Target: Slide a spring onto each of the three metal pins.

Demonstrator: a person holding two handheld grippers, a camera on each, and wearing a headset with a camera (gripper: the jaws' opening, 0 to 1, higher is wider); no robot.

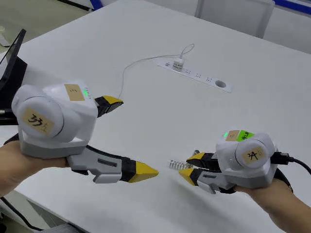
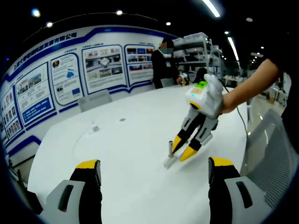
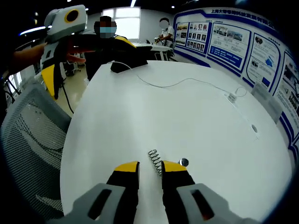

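Your right gripper [image 1: 191, 166] sits low on the counter [image 1: 204, 121], jaws slightly apart and pinching nothing I can see. The spring [image 1: 178, 165] lies right at its tips beside a pin [image 3: 183, 162], probably lined up for a grab. Left gripper [image 1: 133, 137] hangs wide open, well clear.

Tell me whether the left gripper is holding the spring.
No: the left gripper's fingers stand wide apart with nothing between them, and the spring lies by the right gripper.
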